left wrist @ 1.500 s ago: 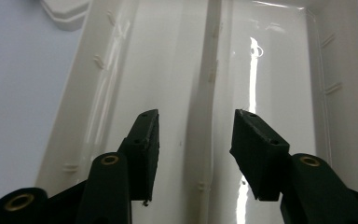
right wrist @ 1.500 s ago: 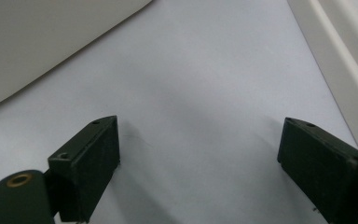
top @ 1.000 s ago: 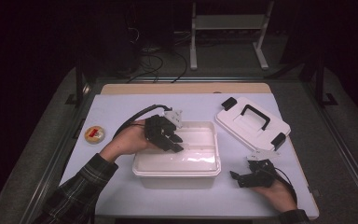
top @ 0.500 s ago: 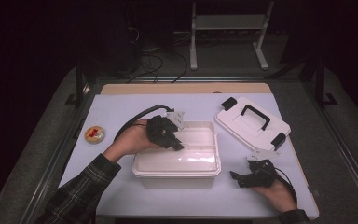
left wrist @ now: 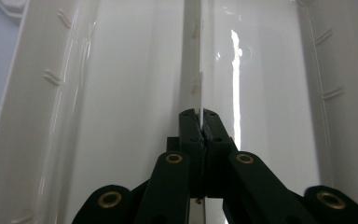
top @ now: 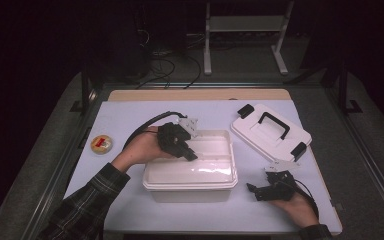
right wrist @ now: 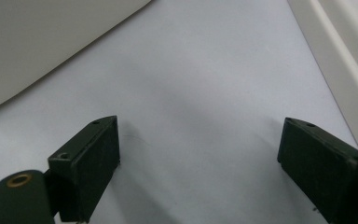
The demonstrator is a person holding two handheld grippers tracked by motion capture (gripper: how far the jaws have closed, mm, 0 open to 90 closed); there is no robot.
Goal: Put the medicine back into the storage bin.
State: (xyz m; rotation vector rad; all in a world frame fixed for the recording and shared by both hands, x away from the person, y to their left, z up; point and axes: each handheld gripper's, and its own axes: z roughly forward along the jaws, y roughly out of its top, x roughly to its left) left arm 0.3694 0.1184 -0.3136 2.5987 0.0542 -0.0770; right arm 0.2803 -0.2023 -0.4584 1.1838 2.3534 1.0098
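Left gripper view, left claw [left wrist: 200,122] clenched on bin's [left wrist: 51,93] divider [left wrist: 196,56] (perhaps thin), right claw [right wrist: 198,158] released.

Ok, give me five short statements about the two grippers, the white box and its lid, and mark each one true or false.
1. The left gripper is shut on the thin divider inside the white box. True.
2. The lid sits on the box. False: it lies on the table beside it.
3. The right gripper is open. True.
4. The right gripper holds the lid's handle. False: nothing is between its jaws.
5. A small round tin lies inside the box. False: it is on the table.
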